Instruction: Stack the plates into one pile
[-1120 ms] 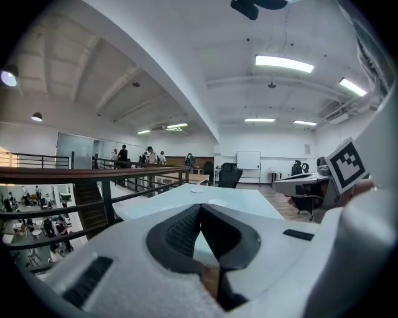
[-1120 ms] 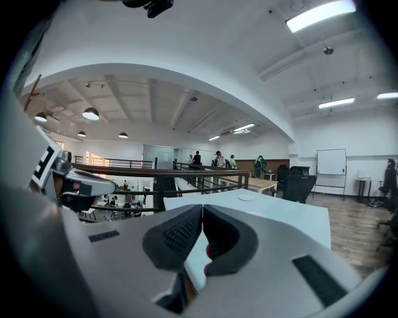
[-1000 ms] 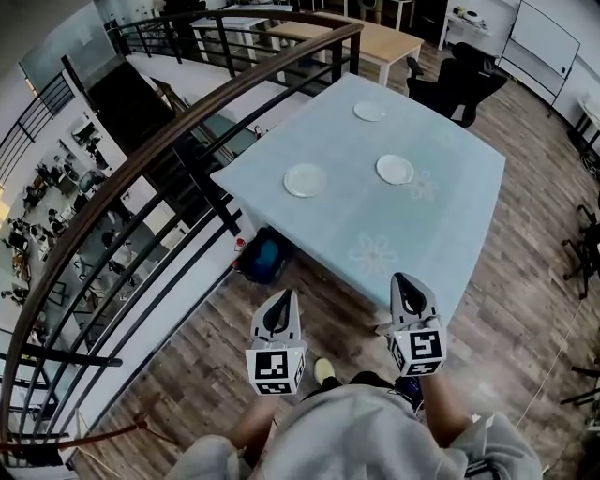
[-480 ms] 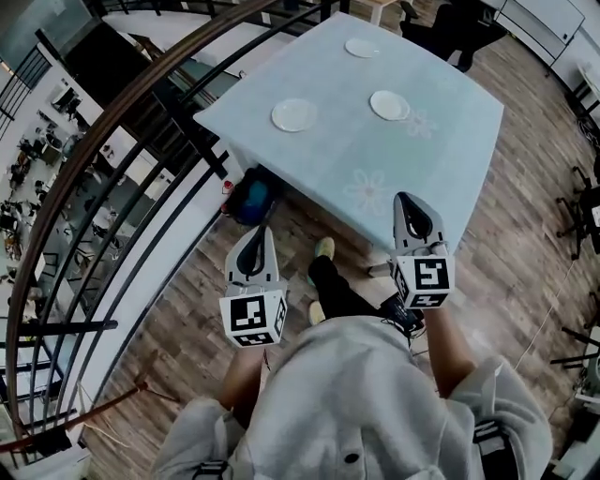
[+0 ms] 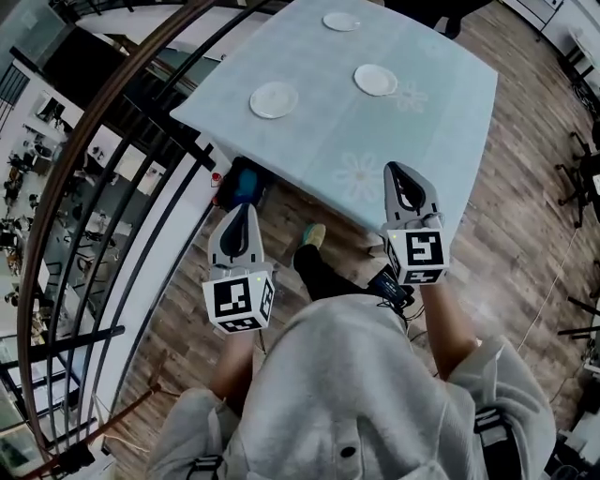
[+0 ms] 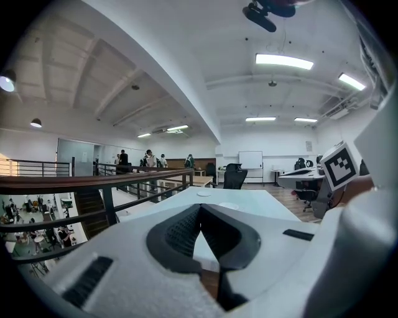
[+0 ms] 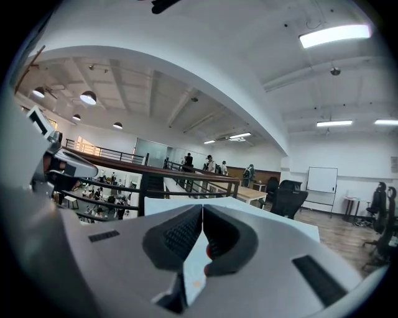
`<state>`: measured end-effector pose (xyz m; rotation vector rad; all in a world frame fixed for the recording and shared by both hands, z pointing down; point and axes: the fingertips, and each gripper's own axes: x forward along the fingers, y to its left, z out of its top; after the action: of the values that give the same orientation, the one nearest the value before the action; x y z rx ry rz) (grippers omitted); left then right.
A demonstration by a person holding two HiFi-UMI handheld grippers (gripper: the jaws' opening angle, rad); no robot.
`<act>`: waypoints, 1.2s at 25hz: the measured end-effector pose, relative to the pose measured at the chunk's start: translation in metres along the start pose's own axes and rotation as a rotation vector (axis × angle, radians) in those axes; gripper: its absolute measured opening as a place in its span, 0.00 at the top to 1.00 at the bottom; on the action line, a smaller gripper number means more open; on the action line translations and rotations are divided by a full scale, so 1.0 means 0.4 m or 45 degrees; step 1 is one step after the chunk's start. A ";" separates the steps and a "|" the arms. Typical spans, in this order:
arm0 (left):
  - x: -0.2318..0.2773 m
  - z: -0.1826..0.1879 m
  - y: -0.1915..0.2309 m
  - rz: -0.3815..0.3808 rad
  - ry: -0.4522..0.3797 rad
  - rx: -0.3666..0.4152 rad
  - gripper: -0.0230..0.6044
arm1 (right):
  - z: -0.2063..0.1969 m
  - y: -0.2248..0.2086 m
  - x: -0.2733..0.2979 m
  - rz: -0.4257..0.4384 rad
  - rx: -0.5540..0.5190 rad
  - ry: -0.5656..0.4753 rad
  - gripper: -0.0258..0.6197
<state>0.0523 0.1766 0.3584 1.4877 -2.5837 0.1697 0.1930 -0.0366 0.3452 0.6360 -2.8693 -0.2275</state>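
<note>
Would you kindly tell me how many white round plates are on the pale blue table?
3. One white round plate lies leftmost on the pale blue table, another to its right, the third at the far end. None appears hidden.

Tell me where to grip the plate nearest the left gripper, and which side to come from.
Take the plate by its rim, at the edge facing the person, coming in low from that side. It lies flat on the table, so probably only the lip offers a hold, one jaw over, one under. The left gripper is shut and must open first.
</note>
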 end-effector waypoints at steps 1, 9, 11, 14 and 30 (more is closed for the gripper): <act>0.021 0.001 0.004 -0.012 0.006 0.007 0.94 | 0.000 -0.006 0.012 -0.011 0.009 -0.002 0.92; 0.196 0.033 0.048 -0.085 0.028 0.049 0.94 | -0.014 -0.061 0.153 -0.076 0.078 0.010 0.92; 0.235 0.059 0.068 -0.106 0.025 0.063 0.94 | -0.012 -0.068 0.191 -0.093 0.094 0.023 0.92; 0.293 0.089 0.106 -0.135 0.028 0.086 0.94 | -0.003 -0.068 0.245 -0.118 0.101 0.040 0.92; 0.580 0.136 0.045 -0.409 0.085 0.148 0.94 | -0.039 -0.165 0.358 -0.276 0.168 0.131 0.92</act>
<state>-0.0824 -0.0206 0.3486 1.8773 -2.2793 0.3272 0.0958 -0.1592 0.3697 0.9560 -2.7322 -0.0351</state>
